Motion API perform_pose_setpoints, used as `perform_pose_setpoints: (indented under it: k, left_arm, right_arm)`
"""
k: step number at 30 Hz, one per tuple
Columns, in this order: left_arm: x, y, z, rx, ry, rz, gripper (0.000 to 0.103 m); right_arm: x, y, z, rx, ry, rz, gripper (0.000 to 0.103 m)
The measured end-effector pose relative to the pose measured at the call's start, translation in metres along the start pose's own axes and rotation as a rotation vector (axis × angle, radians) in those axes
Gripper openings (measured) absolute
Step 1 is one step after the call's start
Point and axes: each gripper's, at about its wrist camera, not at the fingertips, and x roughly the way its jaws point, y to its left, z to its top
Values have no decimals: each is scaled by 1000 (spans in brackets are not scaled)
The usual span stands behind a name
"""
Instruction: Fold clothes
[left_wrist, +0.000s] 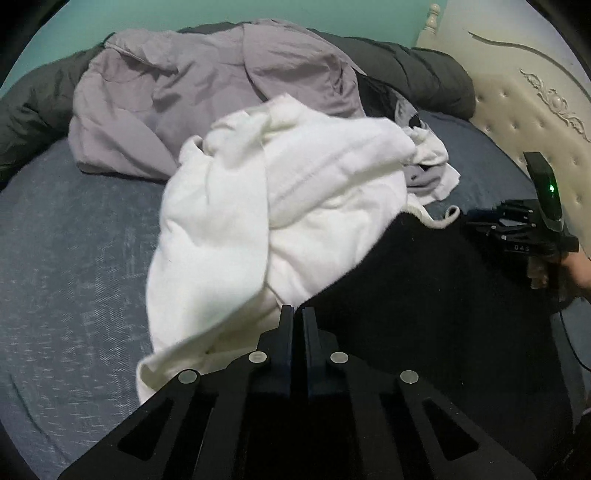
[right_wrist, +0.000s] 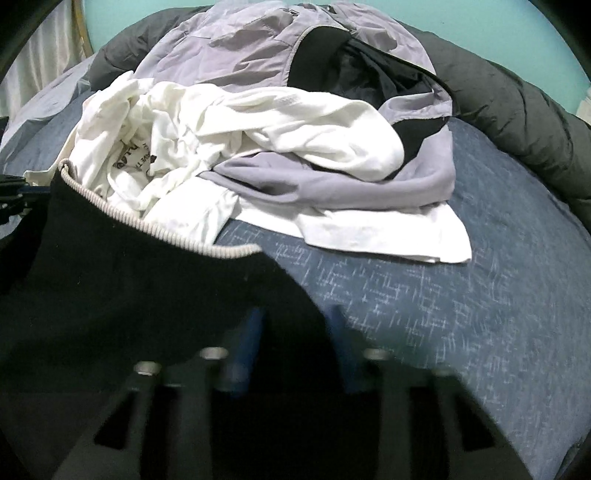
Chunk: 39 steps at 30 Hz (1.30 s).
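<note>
A black garment (left_wrist: 424, 295) with a ribbed pale trim (right_wrist: 147, 225) is stretched over the bed between both grippers. My left gripper (left_wrist: 297, 314) is shut on its edge at the bottom of the left wrist view. A crumpled white garment (left_wrist: 277, 206) lies blurred over its far side. In the right wrist view my right gripper (right_wrist: 295, 317) is blurred, with black fabric bunched between its fingers, which stand a little apart. The right gripper (left_wrist: 480, 221) also shows at the right of the left wrist view, with a hand behind it. The left gripper (right_wrist: 11, 192) peeks in at the right wrist view's left edge.
Behind lies a heap: a lilac jacket (right_wrist: 251, 55) with a black lining, a grey garment (right_wrist: 332, 184) and a flat white piece (right_wrist: 388, 236). A dark grey duvet (right_wrist: 517, 110) rims the back. The blue sheet (right_wrist: 480, 332) is bare on the right, and a cream headboard (left_wrist: 517, 92) stands nearby.
</note>
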Motion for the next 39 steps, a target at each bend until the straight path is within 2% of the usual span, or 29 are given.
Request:
perform_pose_setpoints:
  k: [2, 7, 12, 14, 21, 22, 24, 25, 26, 30, 34, 36, 39]
  left_arm:
    - [-2, -2, 3, 17, -3, 25, 3]
    - [-1, 1, 12, 33, -1, 77, 2]
    - [3, 14, 18, 14, -10, 151, 0]
    - [-1, 24, 17, -25, -20, 128, 0]
    - [-31, 45, -11, -70, -1, -5, 0]
    - [-35, 48, -15, -76, 2, -24, 2]
    - [-43, 54, -24, -89, 7, -62, 18]
    - [-46, 55, -30, -91, 16, -73, 39]
    - [-47, 55, -38, -89, 27, -81, 50]
    - [-48, 55, -60, -89, 63, -90, 50]
    - [-44, 52, -60, -106, 55, -104, 53]
    - [-40, 47, -59, -85, 67, -87, 58]
    - [-30, 44, -55, -79, 87, -62, 58]
  right_arm:
    - [-3, 1, -1, -5, -13, 2, 4]
    - [-19, -6, -2, 19, -80, -20, 3]
    - [-23, -7, -2, 14, -99, -63, 3]
    - [-22, -6, -3, 25, -96, -61, 3]
    - [-25, -3, -9, 76, -108, -4, 4]
    - [-32, -3, -13, 89, -123, 0, 5]
    - [-45, 1, -22, 90, -146, 2, 6]
    - [-53, 4, -28, 91, -161, 10, 6]
    - [-61, 7, -34, 95, -176, 21, 6]
    - [-93, 25, -65, 128, -228, 96, 6]
    - [-107, 51, -90, 79, -222, 125, 6]
    - [-109, 59, -100, 65, -216, 144, 6]
    - [-107, 64, -107, 66, -213, 159, 6]
